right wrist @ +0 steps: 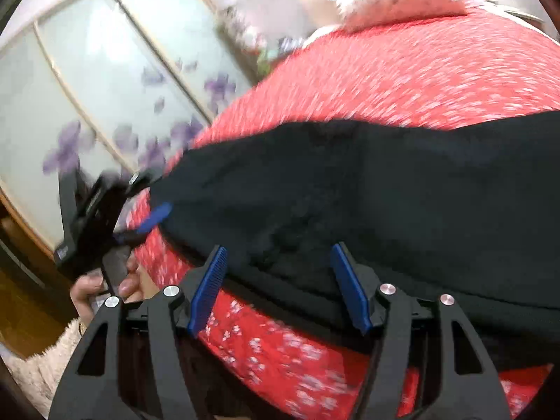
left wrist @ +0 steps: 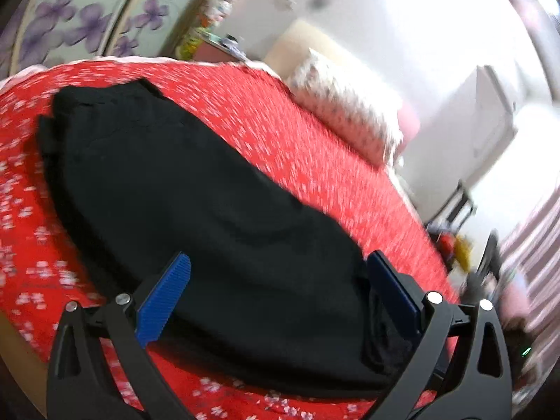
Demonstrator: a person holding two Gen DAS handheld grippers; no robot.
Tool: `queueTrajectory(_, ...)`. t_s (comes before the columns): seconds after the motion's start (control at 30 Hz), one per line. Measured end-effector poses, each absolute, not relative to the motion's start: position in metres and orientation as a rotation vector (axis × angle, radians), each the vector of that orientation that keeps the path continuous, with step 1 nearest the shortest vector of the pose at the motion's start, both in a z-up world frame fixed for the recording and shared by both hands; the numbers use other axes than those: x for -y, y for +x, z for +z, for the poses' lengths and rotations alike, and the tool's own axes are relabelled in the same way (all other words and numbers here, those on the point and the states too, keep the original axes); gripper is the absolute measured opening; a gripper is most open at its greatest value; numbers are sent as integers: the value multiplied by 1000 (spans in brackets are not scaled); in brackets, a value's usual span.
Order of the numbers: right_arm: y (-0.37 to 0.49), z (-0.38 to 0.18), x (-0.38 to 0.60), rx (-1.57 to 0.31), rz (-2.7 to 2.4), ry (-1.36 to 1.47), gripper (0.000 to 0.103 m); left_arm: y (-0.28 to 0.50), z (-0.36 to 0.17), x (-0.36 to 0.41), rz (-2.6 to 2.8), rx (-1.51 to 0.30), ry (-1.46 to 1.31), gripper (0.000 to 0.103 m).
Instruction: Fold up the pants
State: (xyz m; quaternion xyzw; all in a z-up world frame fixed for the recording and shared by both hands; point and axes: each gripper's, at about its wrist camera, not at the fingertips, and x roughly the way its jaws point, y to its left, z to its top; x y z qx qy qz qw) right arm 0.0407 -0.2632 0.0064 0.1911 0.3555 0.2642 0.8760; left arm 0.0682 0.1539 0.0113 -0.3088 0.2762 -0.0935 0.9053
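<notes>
Meanwhile, black pants [left wrist: 196, 189] lie flat on the red bedspread [left wrist: 315, 140].

Red floral bedspread [left wrist: 315, 147], flowered wardrobe doors [right wrist: 87, 80]

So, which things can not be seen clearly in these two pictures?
- Black pants: both views are motion-blurred, so seams and layers do not show. In the right wrist view the right edge cuts them off.
- Left gripper: in the right wrist view, blurred; only one blue pad is clear.
- Hand: partly hidden behind the left gripper's body.
- Shelf items beyond the red bedspread: too blurred to name.
- Pillow: pattern smeared.
</notes>
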Motion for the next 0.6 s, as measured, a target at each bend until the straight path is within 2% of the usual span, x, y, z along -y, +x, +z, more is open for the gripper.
queueTrajectory(0.17,45,5,318,-685,505,626,70,52,12,-233,-90,-540,-849,101)
queueTrajectory(0.33,51,2,324,-692,497,671,70,60,10,-295,12,-560,-987,99)
queueTrajectory(0.6,51,-2,313,-718,521,643,70,99,7,-321,72,-673,-992,98)
